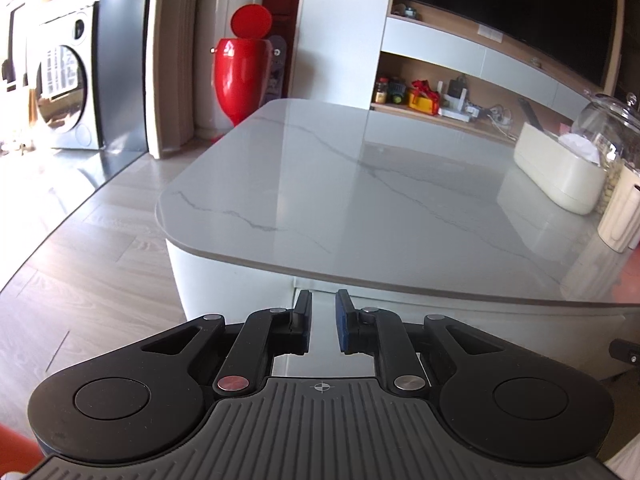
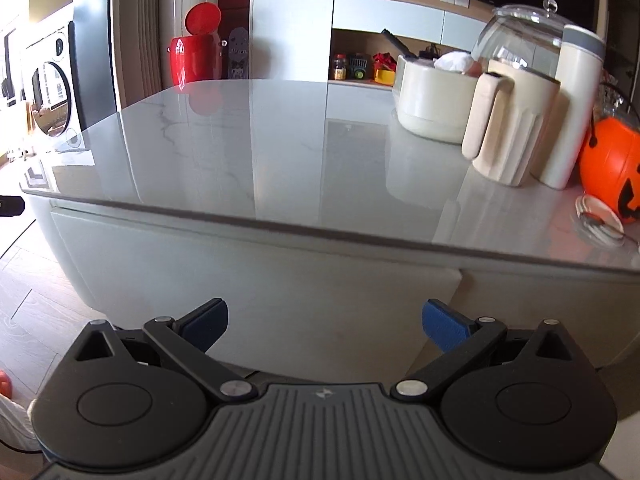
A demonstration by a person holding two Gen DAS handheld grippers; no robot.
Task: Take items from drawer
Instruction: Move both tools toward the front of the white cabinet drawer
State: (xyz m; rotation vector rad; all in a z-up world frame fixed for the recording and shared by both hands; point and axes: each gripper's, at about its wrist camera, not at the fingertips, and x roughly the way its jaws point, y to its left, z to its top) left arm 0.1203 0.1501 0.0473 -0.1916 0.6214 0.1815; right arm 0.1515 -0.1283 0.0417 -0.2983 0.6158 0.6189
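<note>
Both grippers empty before a shut drawer under the marble tabletop.

The drawer sits closed below the tabletop edge, its front facing the cameras and its long axis running left to right along that edge; a vertical seam at its right end separates it from the next panel. The left gripper points at the front just under the tabletop edge, jaws nearly together with a narrow gap, nothing between them, touching nothing. The right gripper has its jaws spread wide, released, nothing held, apart from the drawer front. On the tabletop's right side stand a cream tub, a ribbed jug, a glass jar and an orange pumpkin bucket. A red bin stands on the floor beyond.
</note>
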